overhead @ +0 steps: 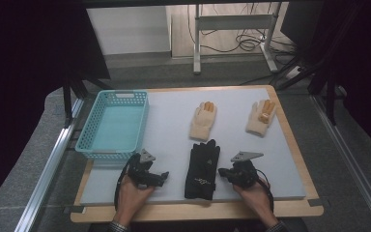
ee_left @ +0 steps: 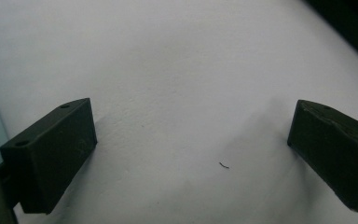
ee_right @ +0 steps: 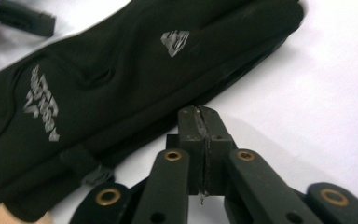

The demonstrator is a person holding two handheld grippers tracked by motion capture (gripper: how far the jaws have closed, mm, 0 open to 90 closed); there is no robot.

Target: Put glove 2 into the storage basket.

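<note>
The left gripper (overhead: 160,177) rests released on the table (overhead: 174,121). The right gripper (overhead: 223,173), clenched and empty, sits just beside the black gloves (overhead: 201,169).

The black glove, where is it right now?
In the high view the black glove lies flat near the table's front edge, between the left gripper and right gripper, below the left cream glove.

Black gloves (overhead: 202,166) lie flat on my mat's near edge, stacked as a pair, fingers pointing away from me, grey logos on the back. Two cream gloves with orange fingertips lie flat farther back: one (overhead: 203,121) mid-mat, the other (overhead: 261,117) toward the right edge, well apart.
</note>
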